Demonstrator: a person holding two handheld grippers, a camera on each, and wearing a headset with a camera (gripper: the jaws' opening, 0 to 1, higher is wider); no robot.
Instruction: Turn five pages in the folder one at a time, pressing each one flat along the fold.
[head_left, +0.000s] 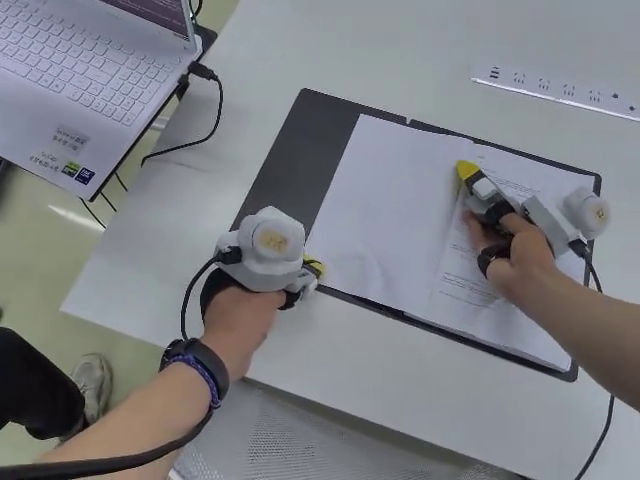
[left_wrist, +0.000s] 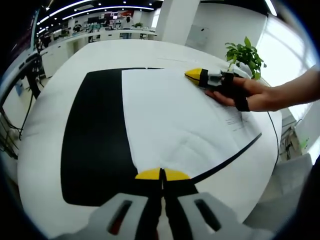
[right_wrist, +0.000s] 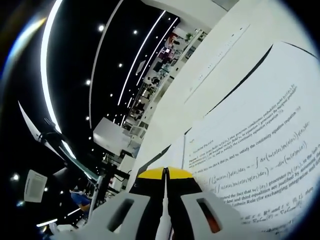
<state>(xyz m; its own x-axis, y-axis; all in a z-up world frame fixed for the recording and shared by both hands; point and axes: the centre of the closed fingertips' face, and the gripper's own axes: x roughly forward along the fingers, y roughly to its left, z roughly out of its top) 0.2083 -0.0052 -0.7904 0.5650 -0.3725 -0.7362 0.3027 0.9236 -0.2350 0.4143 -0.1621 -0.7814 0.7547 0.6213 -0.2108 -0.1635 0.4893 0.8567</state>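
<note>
The black folder (head_left: 295, 160) lies open on the white table. A blank white page (head_left: 390, 220) is turned over onto its left side, and a printed page (head_left: 470, 285) lies on the right. My left gripper (head_left: 312, 270) is shut, its yellow tips (left_wrist: 162, 174) resting at the near edge of the blank page (left_wrist: 170, 120) where it meets the black cover (left_wrist: 95, 130). Shut as well, my right gripper (head_left: 465, 172) presses its yellow tips down at the far end of the fold. The right gripper view has the shut right gripper (right_wrist: 165, 173) low over the printed page (right_wrist: 260, 150).
An open laptop (head_left: 90, 80) sits at the far left with a black cable (head_left: 205, 115) running from it. A white power strip (head_left: 555, 88) lies at the far right. The table's near edge runs just below the folder. A potted plant (left_wrist: 242, 52) stands beyond the table.
</note>
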